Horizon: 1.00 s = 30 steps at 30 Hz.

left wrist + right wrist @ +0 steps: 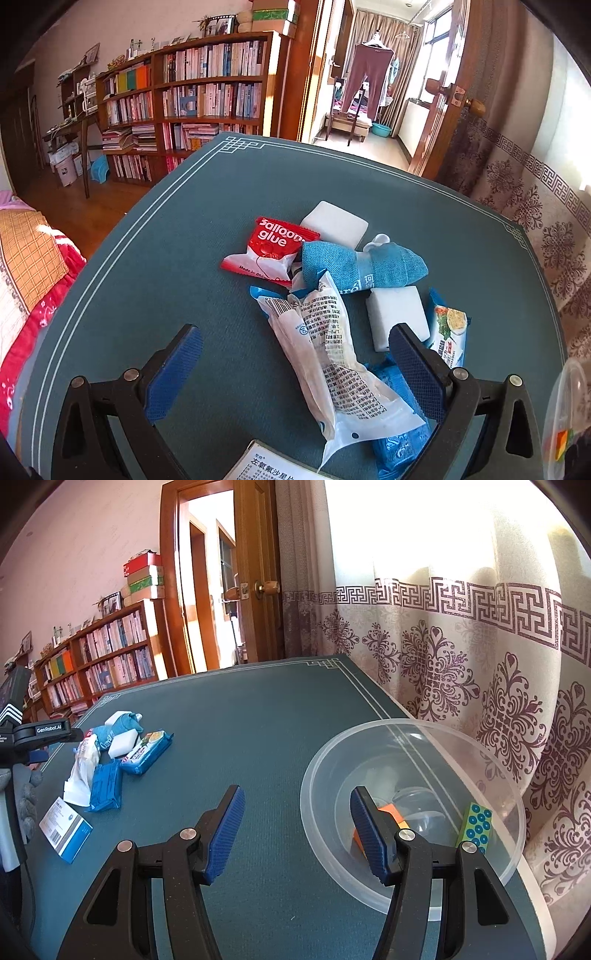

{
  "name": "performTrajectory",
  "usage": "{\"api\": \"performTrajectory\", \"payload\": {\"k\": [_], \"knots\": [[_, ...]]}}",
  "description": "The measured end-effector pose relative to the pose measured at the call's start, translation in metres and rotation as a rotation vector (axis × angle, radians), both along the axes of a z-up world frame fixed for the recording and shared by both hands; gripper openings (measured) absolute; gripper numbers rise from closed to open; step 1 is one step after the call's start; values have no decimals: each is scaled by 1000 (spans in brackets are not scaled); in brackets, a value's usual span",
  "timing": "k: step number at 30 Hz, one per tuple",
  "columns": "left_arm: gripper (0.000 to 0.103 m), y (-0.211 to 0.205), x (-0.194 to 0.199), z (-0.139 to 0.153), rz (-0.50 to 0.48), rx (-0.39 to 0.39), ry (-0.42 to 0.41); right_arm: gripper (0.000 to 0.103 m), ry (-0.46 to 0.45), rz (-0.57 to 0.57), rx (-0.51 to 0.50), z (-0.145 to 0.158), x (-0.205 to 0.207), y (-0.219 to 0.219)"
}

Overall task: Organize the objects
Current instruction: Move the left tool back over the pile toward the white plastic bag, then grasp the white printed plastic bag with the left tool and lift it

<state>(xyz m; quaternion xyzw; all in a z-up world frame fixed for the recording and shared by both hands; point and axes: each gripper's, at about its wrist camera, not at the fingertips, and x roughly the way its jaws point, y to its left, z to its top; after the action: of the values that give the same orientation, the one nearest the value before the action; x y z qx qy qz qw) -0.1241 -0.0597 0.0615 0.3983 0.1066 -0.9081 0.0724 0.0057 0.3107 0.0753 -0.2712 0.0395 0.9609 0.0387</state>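
Observation:
A heap of small items lies on the blue-green table mat [207, 229]. It holds a red balloon glue packet [269, 251], a rolled blue cloth [362, 266], two white blocks [334, 223] [397, 315], a clear printed bag [332, 354], blue packets [399, 439], a noodle packet [448, 332] and a medicine box [266, 463]. My left gripper [295, 354] is open above the clear bag, its jaws either side of it. My right gripper [295, 816] is open and empty at the rim of a clear plastic bowl [321, 775]. The bowl holds an orange block [391, 812] and a green dotted box [474, 827].
The heap also shows in the right wrist view [114, 760], with the left gripper body [33, 734] beside it. A patterned curtain [461, 657] hangs along the table's right edge. A bookshelf [184, 96] and an open door [443, 96] stand beyond the table. Bedding [26, 266] lies at the left.

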Motion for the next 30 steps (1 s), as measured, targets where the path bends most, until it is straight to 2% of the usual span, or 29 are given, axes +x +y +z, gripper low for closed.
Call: {"api": "performTrajectory", "payload": {"k": [4,13,15,17,20,24,26,28,30], "knots": [[103,-4,-7,-6,8,46,-32,61,-16,12,8,-4,-5,-5],[101,1,-16,-22,-14,46,-73,61,-43,42,26,-11,-12,-20],[97,0,-18,-26,-22,52,-86,61,-47,46,29,-12,-13,-22],[86,-2,-19,-30,-30,60,-106,61,-53,51,31,-13,-15,-24],[77,-5,-21,-35,-45,99,-125,61,-61,61,35,-15,-17,-29],[65,-7,-17,-33,-63,111,-110,61,-66,82,39,-16,-17,-37],[55,-7,-15,-32,-83,133,-107,61,-79,100,23,-16,-19,-40],[51,-7,-13,-31,-86,138,-105,61,-94,120,-2,-16,-22,-42],[51,-9,-12,-29,-84,150,-97,61,-109,140,-30,-15,-26,-45]]}}
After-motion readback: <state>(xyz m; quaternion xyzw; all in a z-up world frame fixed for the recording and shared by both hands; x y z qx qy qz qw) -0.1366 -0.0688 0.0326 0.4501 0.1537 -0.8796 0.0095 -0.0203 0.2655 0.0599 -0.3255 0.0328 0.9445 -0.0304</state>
